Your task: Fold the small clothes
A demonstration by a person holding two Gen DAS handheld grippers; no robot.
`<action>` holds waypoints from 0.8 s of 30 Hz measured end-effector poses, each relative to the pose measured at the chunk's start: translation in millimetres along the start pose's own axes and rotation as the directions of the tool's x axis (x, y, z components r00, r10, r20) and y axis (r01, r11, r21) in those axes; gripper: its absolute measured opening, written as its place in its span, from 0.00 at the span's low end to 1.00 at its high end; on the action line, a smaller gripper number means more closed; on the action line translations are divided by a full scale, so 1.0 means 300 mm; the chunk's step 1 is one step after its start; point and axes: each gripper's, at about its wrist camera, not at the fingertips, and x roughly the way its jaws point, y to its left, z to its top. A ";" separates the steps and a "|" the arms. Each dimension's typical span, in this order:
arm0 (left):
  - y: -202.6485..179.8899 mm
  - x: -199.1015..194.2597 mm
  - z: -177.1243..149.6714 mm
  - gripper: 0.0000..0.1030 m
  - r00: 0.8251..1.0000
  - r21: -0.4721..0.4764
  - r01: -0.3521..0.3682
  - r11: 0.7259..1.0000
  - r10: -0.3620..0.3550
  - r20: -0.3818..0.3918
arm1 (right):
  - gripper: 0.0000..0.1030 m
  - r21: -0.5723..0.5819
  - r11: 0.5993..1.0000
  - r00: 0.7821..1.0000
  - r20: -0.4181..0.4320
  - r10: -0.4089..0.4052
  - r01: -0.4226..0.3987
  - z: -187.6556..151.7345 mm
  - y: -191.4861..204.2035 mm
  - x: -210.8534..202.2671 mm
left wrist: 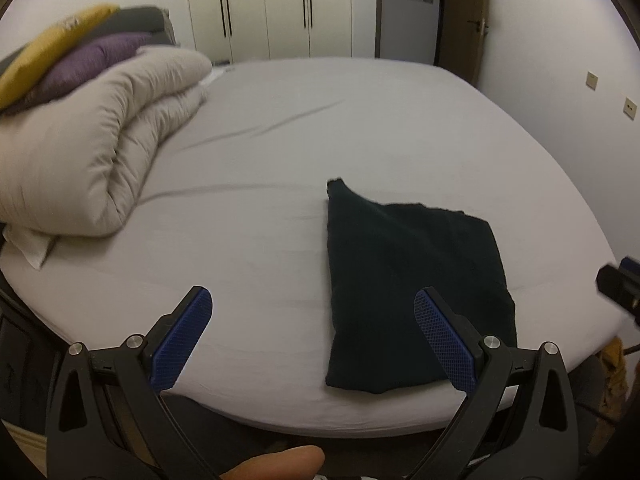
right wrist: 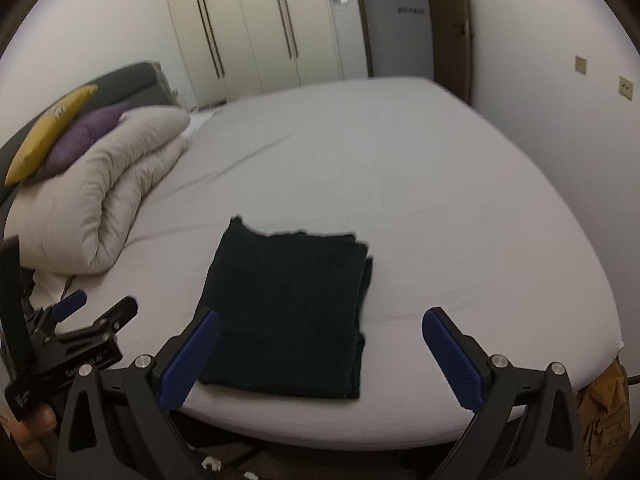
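On the bed (right wrist: pixel 440 184), a folded dark garment (right wrist: pixel 288 312) lies flat

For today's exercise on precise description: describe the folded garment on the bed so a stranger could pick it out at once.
Start with the large bed under its pale grey sheet. At its left end sits a rolled beige duvet with purple and yellow cushions; the dark garment lies apart from them, near the bed's front edge. It is the only near-black item, folded flat into a rough rectangle.
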 end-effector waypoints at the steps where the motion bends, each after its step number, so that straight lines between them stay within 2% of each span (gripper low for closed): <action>1: 0.006 0.024 -0.001 1.00 1.000 -0.005 -0.003 1.000 0.003 -0.008 | 1.00 -0.003 1.000 1.000 -0.018 0.004 -0.004 -0.004 0.005 0.014; 9: 0.043 0.083 -0.004 1.00 0.999 -0.050 0.003 0.999 -0.006 -0.054 | 1.00 -0.016 1.000 0.997 -0.072 0.005 -0.006 -0.009 0.025 0.072; 24: 0.043 0.097 -0.017 1.00 0.998 -0.044 0.019 0.999 -0.022 -0.064 | 1.00 -0.056 0.998 0.997 -0.069 -0.024 0.020 -0.011 0.037 0.070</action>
